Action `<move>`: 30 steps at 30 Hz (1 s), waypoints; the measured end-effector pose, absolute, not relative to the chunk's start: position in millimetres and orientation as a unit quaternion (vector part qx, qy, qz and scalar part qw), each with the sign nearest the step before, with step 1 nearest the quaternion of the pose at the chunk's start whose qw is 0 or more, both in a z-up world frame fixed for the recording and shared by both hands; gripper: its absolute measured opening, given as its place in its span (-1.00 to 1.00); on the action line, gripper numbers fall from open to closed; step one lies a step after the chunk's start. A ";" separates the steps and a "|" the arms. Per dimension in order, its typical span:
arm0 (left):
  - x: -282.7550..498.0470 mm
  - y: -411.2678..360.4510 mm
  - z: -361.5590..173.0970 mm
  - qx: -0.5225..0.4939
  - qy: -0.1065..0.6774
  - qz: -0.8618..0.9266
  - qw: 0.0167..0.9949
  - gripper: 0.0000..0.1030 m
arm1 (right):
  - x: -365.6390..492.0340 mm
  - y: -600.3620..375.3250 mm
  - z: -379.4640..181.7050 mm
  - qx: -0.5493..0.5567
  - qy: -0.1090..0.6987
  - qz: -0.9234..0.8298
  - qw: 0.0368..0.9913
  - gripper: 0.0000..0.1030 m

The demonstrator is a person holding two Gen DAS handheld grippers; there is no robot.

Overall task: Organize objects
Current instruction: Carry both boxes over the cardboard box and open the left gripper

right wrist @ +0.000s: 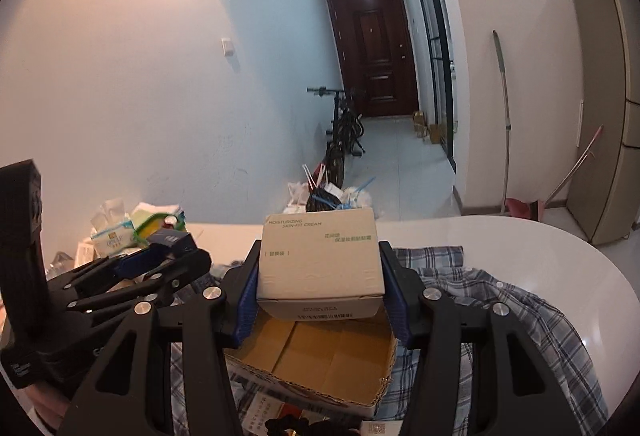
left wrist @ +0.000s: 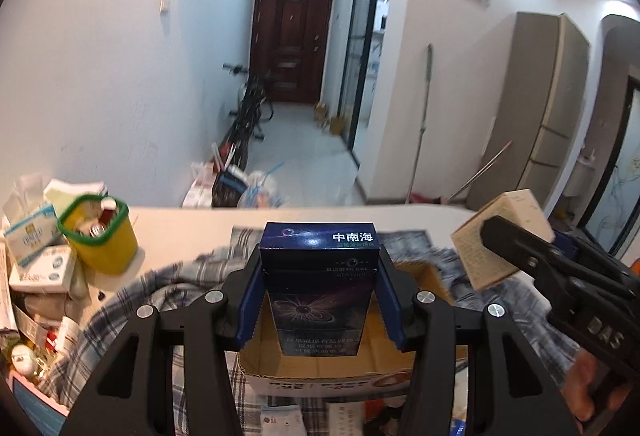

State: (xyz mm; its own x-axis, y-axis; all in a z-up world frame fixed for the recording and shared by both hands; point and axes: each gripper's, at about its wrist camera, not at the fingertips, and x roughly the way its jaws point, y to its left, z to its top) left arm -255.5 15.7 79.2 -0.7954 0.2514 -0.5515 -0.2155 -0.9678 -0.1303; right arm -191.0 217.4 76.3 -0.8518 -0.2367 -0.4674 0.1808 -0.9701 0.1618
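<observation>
Above the open cardboard box point(left wrist: 328, 360) | your left gripper point(left wrist: 320, 276) clamps the dark-blue cigarette pack point(left wrist: 318, 276) upright | at 3 o'clock your right gripper point(right wrist: 320, 276) grips the white cream carton point(right wrist: 320, 264) | plaid shirt point(right wrist: 500, 300) beneath | yellow bin point(left wrist: 102, 240) at 9 o'clock

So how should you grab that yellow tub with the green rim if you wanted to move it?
Probably from above, pinching one wall of the yellow tub just under its green rim. Its top is open and faces up, and that rim gives a firm lip. Boxes crowd its left side, so a sideways approach looks awkward. Both grippers are busy: the left gripper holds the cigarette pack.
</observation>
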 end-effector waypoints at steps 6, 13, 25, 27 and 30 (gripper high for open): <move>-276.9 13.6 48.8 -0.322 -0.034 0.938 0.127 0.03 | -218.0 215.9 42.5 0.300 -0.040 -0.949 0.088 0.01; -283.4 22.4 34.5 -0.338 -0.020 0.932 0.128 0.03 | -243.8 215.8 21.8 0.339 -0.027 -0.937 0.083 0.01; -290.1 28.7 22.6 -0.354 0.018 0.930 0.099 0.03 | -246.7 215.3 24.4 0.337 -0.023 -0.938 0.079 0.01; -296.1 28.3 14.2 -0.375 0.006 0.920 0.112 0.03 | -246.7 214.8 24.3 0.338 -0.023 -0.938 0.080 0.01; -298.2 32.4 9.1 -0.379 0.021 0.919 0.106 0.03 | -247.2 214.2 24.1 0.339 -0.021 -0.937 0.080 0.01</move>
